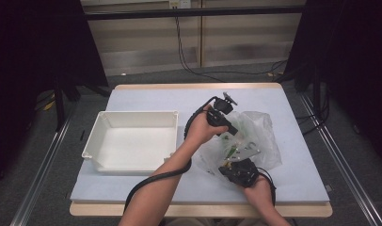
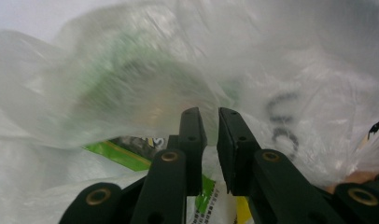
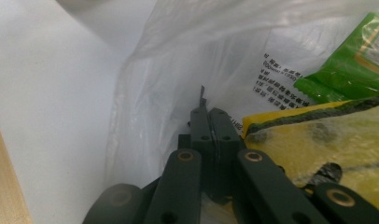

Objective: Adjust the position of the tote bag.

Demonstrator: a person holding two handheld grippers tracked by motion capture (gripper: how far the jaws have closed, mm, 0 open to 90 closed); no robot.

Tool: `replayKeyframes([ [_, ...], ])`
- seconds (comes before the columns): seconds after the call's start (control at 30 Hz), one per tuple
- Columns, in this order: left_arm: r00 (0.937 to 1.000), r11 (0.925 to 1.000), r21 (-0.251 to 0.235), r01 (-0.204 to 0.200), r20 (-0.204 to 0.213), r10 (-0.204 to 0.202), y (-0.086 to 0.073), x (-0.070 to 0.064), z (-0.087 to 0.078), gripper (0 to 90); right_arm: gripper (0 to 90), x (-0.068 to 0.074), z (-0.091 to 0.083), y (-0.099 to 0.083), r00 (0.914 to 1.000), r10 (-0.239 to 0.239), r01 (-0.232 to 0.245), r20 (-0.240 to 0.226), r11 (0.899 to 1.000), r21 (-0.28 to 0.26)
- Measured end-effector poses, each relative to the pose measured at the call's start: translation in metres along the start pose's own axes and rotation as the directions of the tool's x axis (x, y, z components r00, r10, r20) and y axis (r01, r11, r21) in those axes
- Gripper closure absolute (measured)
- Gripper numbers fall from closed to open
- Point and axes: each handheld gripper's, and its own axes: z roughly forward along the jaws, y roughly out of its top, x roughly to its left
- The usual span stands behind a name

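**Q:** Where is the bag, and what has hold of it?

**A:** The clear plastic bag (image 1: 255, 136) lies crumpled on the pale blue table (image 1: 147, 96), right of the white tray (image 1: 132, 141). My right gripper (image 1: 232, 170) sits at its near edge, jaws pressed together on a fold of the film, the bag wall bunched around them in the right gripper view.

**Q:** And your left?

**A:** My left gripper (image 1: 229, 127) is pushed into the bag from above. In the left gripper view its jaws stand slightly apart, a narrow gap between them, nothing pinched, film billowing ahead.

**Q:** What is inside?

**A:** A green packet (image 3: 351, 65) and a yellow packet (image 3: 318, 135), just beside my right jaws. Printed text shows through the plastic.
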Motion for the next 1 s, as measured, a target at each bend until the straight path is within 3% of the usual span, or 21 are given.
replayKeyframes([
  [0.2,0.9999,0.9995,0.032,0.005,-0.01,-0.005,-0.017,-0.001,0.002,79.9,90.0,-0.003,-0.005,0.001,0.9996,0.022,-0.022,0.017,1.0,0.011],
  [0.27,0.9999,0.9996,0.023,0.013,-0.001,-0.013,-0.023,-0.001,0.002,79.9,90.0,-0.006,-0.009,0.002,0.9994,0.03,-0.029,0.016,1.0,-0.004],
  [0.33,0.9997,0.9993,0.037,0.005,-0.024,-0.004,-0.029,-0.002,0.003,79.9,90.0,-0.01,-0.016,0.005,0.999,0.04,-0.039,0.019,0.999,-0.023],
  [0.4,0.9998,0.9992,0.04,0.002,-0.02,-0.002,-0.033,-0.002,0.003,79.9,89.3,-0.015,-0.023,0.008,0.9987,0.046,-0.045,0.023,0.998,-0.043],
  [0.5,0.9995,0.999,0.046,0.001,-0.032,0.001,-0.038,-0.005,0.003,79.9,81.7,-0.02,-0.034,0.013,0.9967,0.065,-0.062,0.049,0.997,-0.056],
  [0.57,0.999,0.9981,0.059,-0.016,-0.04,0.019,-0.041,-0.006,0.005,79.9,73.3,-0.024,-0.039,0.016,0.9955,0.058,-0.056,0.075,0.998,-0.036],
  [0.67,0.9991,0.9986,0.052,-0.007,-0.042,0.009,-0.047,-0.009,0.009,80.2,66.9,-0.027,-0.042,0.018,0.9941,0.061,-0.059,0.09,0.998,-0.02],
  [0.83,0.9998,0.9985,0.054,0.004,-0.021,-0.003,-0.054,-0.009,0.013,81.5,64.3,-0.038,-0.05,0.022,0.9896,0.075,-0.072,0.122,0.997,-0.028],
  [1.0,0.9993,0.9979,0.065,-0.005,-0.037,0.008,-0.063,-0.011,0.016,82.6,64.5,-0.053,-0.055,0.027,0.9829,0.076,-0.074,0.168,0.997,-0.017],
])
